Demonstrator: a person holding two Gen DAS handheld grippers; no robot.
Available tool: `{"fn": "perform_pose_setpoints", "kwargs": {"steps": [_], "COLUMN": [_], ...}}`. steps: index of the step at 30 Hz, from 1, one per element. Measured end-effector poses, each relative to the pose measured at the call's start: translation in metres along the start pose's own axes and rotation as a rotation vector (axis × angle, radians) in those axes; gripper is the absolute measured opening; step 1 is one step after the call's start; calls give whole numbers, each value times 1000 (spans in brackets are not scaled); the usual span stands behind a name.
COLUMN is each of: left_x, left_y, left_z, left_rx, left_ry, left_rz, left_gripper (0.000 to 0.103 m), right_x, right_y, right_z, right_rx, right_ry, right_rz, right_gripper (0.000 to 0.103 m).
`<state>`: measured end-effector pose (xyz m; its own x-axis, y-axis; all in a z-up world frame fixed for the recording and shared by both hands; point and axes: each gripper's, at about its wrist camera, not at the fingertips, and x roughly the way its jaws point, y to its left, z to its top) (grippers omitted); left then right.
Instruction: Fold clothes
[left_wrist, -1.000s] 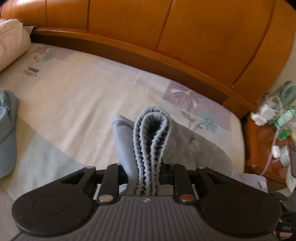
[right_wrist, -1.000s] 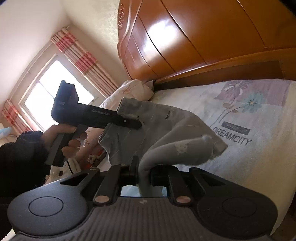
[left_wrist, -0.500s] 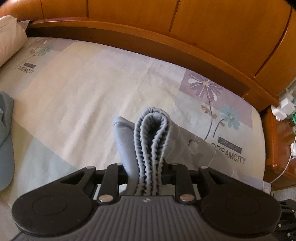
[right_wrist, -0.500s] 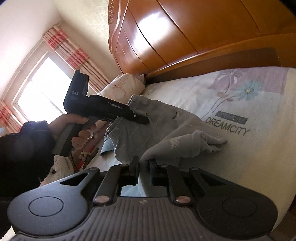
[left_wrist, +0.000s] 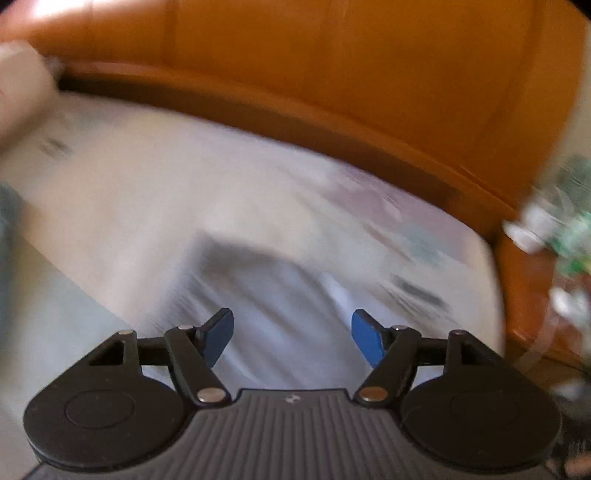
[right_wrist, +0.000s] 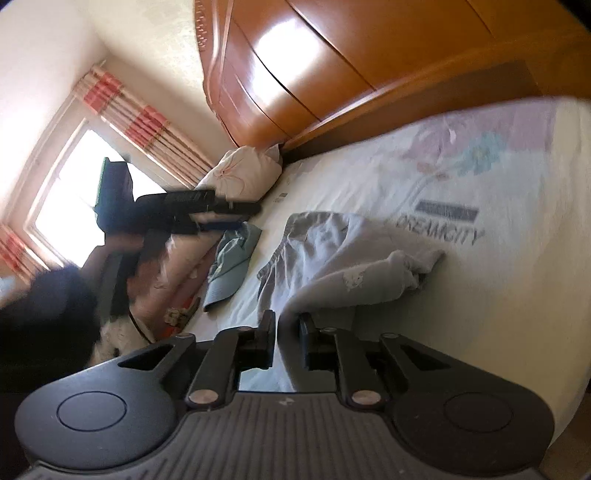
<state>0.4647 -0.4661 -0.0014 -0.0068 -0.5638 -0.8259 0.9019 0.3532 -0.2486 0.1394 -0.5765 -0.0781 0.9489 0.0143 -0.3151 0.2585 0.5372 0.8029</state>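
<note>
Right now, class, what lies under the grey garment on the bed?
The grey garment lies crumpled on the floral bedsheet, which shows all around it. Whatever lies beneath its folds is covered; nothing else shows there.

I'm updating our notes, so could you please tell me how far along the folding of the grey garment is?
Done: the grey garment is laid on the bed, but it is rumpled, with no neat fold showing. In hand: the left gripper has just opened, with nothing between its pads; the right gripper has just been opening around one cloth edge. Left: smoothing and folding, and perhaps the blue cap.
</note>
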Motion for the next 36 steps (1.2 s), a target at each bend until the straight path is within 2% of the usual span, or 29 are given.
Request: {"fn": "perform_pose_setpoints", "kwargs": {"steps": [1,2,3,6,8,12,16,20,22,23,24,25,26,28,31,33,35,36], "left_x": [9,19,26,23,21,21,22,23,22,22,22,22,21,21,21,21,21,21], "left_y": [-4,-5,-6,-3,6,6,-2,-2,-1,0,0,0,0,1,2,2,2,2], "left_z": [-14,-26,-38,-51,-47,-41,-42,-42,-43,-43,-42,-42,-42,-41,-41,-41,-40,-40], "left_rx": [-10,-28,-36,-55,-124,-123,-54,-48,-53,-55,-56,-57,-58,-61,-60,-60,-62,-63], "left_ry": [19,43,42,-37,-41,-24,-21,-22,-25,-27,-27,-28,-28,-27,-26,-23,-21,-20], "left_rz": [-35,-53,-57,-76,-104,-109,-78,-85,-93,-96,-98,-101,-103,-106,-108,-109,-110,-110], "left_gripper": [71,71,71,74,74,74,74,76,77,77,77,77,77,77,77,77,77,77], "right_x": [0,0,-1,-2,-3,5,13,19,23,24,25,25,24,22,12,12,17,19], "right_y": [-5,-12,-20,-47,-62,-82,-81,-86,-88,-87,-86,-82,-77,-65,-20,15,21,11], "right_z": [0,1,1,0,-1,3,16,24,26,26,28,29,31,34,35,26,18,19], "right_rx": [37,82,134,315,423,560,586,610,609,595,568,517,463,344,22,-257,-359,-323], "right_ry": [5,10,13,24,3,-35,-86,-138,-123,-120,-121,-125,-129,-138,-167,-157,-102,-76], "right_rz": [19,44,68,120,135,95,65,63,79,68,47,16,-16,-77,-126,-192,-261,-302], "right_gripper": [37,53,62,69,76,77,77,77,70,59,42,33,18,15,12,12,12,12]}}
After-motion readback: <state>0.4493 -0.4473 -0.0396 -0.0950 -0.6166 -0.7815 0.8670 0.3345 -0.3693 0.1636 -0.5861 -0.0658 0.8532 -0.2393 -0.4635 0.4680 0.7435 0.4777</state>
